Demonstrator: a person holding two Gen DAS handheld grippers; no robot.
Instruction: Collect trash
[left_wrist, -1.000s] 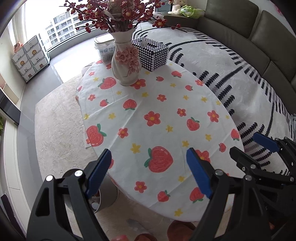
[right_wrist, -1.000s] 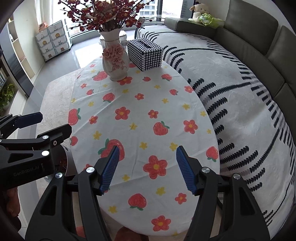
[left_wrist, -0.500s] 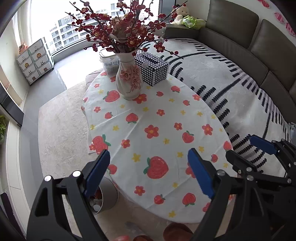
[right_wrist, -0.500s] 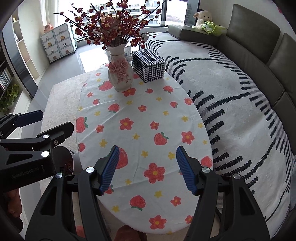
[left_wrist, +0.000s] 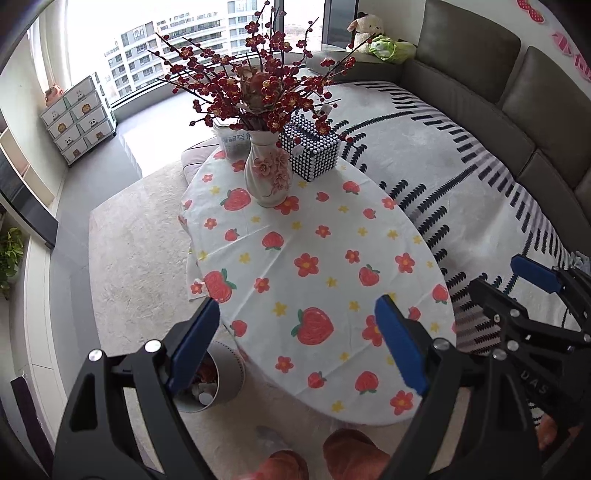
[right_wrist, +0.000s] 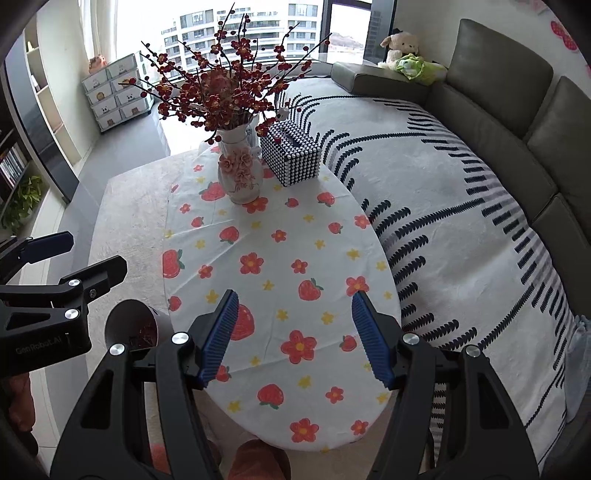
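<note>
A grey waste bin (left_wrist: 221, 384) stands on the carpet at the table's near left edge, with scraps of red and white trash inside; the right wrist view shows the bin (right_wrist: 136, 325) too. My left gripper (left_wrist: 295, 347) hangs open high above the table's near end, nothing between its blue pads. My right gripper (right_wrist: 295, 336) is open and empty beside it, also high over the oval table (right_wrist: 332, 258) with its strawberry-and-flower cloth. Each gripper appears at the edge of the other's view.
A white vase (left_wrist: 267, 177) of red blossom branches and a black-and-white studded tissue box (left_wrist: 310, 147) stand at the table's far end. A grey sofa (right_wrist: 517, 129) with a striped throw runs along the right. A person's slippered feet (left_wrist: 351, 454) show below.
Both grippers have risen well above the table, so the table, vase and bin look smaller and more of the room shows. Neither gripper's jaws have visibly changed.
</note>
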